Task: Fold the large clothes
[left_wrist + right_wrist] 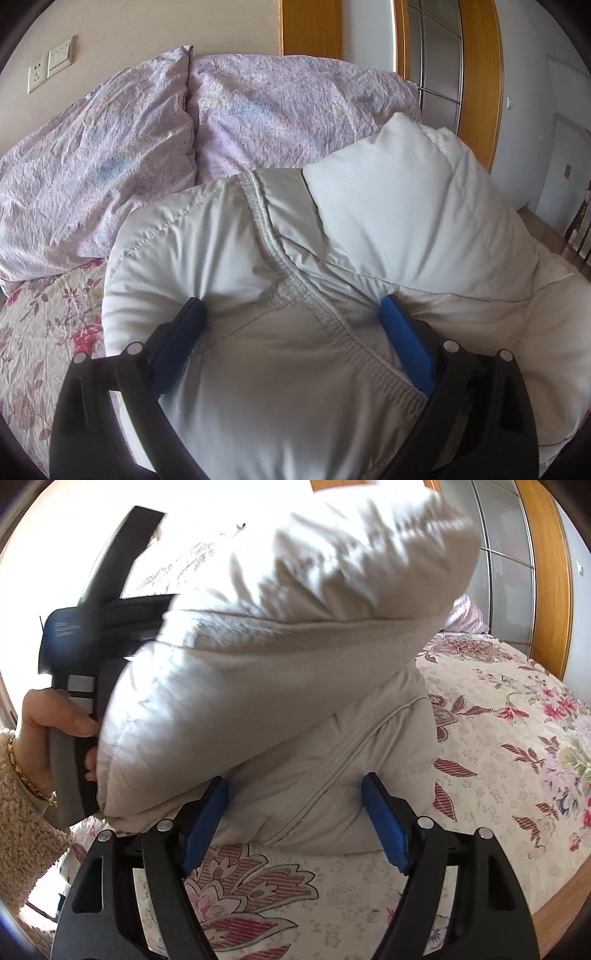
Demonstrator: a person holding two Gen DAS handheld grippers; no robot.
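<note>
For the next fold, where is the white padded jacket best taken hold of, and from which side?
Probably the jacket at its lower folded edge, near the ribbed seam, approached from the near side just above the flowered bedcover. That edge lies flat and thin; the raised upper part looks too bulky.

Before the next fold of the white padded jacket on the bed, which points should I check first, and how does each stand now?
1. Left gripper holds the white padded jacket, bulging between its blue pads: ok.
2. Right gripper has let go: cannot tell; its jaws flank the lower layer.
3. Lifted part lies over the lower layer: not ok, it is raised.
4. Floral bedsheet beside the jacket is free: ok.
5. Crumpled lilac duvet stays apart from the jacket: ok.
</note>
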